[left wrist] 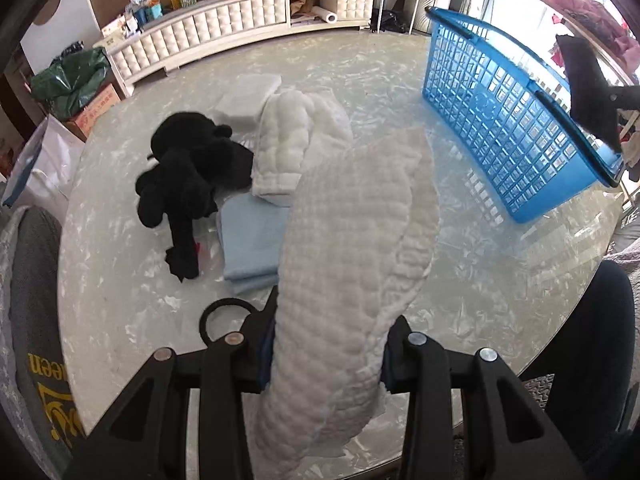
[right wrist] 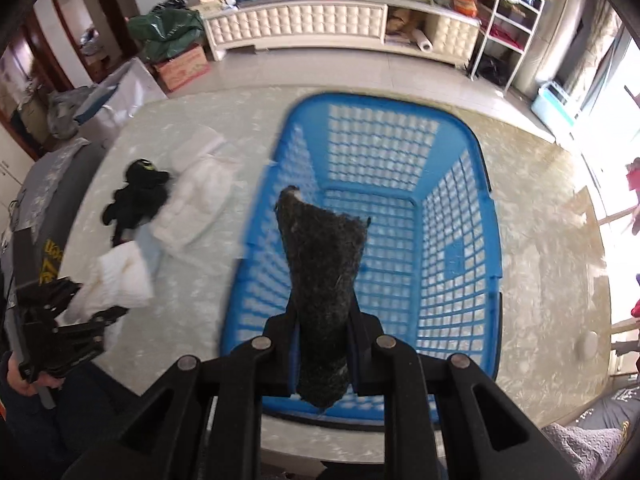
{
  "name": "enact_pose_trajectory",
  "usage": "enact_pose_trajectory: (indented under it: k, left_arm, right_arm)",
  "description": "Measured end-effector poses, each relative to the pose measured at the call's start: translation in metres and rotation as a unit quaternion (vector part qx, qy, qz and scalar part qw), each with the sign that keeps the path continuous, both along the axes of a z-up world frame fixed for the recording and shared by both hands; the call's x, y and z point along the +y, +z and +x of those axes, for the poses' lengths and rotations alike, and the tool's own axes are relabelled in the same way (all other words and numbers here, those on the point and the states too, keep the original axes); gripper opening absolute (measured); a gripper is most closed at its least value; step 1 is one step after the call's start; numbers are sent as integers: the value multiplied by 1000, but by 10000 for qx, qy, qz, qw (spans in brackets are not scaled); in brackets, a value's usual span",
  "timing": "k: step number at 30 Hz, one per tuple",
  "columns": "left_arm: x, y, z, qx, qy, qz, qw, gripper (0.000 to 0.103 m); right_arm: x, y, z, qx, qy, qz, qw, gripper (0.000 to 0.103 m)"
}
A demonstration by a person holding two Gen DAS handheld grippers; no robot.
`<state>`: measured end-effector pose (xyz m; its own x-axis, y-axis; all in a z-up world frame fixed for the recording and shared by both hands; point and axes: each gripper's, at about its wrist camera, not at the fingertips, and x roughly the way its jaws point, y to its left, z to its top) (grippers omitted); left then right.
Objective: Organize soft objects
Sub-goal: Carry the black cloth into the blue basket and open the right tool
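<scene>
My left gripper (left wrist: 328,344) is shut on a white quilted cloth (left wrist: 352,240) that rises between its fingers above the marbled table (left wrist: 480,288). Seen from the right wrist, that gripper (right wrist: 96,300) and its cloth (right wrist: 120,276) sit at the left. My right gripper (right wrist: 322,344) is shut on a dark fuzzy cloth (right wrist: 324,272), held over the near left part of the blue plastic basket (right wrist: 452,240). In the left wrist view the basket (left wrist: 480,112) stands at the right, with the dark cloth (left wrist: 592,92) hanging above its rim.
A black plush item (left wrist: 192,176), a folded white quilted cloth (left wrist: 296,148), a pale blue cloth (left wrist: 248,240) and a flat white cloth (left wrist: 248,96) lie on the table's left. A grey-covered chair (left wrist: 36,280) stands by the left edge. A dark-clothed leg (left wrist: 592,340) is near right.
</scene>
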<state>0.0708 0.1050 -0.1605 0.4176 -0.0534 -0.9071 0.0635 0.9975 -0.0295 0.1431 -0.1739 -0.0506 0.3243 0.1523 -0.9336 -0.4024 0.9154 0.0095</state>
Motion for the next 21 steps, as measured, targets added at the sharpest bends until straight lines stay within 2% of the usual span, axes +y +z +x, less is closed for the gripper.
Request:
enact_pose_trajectory:
  k: [8, 12, 21]
  left_arm:
    - [4, -19, 6, 189, 5, -71, 9998, 37]
    - [2, -28, 8, 280, 17, 152, 9995, 37]
    - [8, -39, 13, 436, 86, -128, 9989, 37]
  right_arm:
    - [-4, -48, 26, 584, -56, -185, 9981, 17]
    - [5, -65, 30, 786, -4, -267, 9965, 17]
    - [10, -83, 30, 910, 36, -447, 9948, 17]
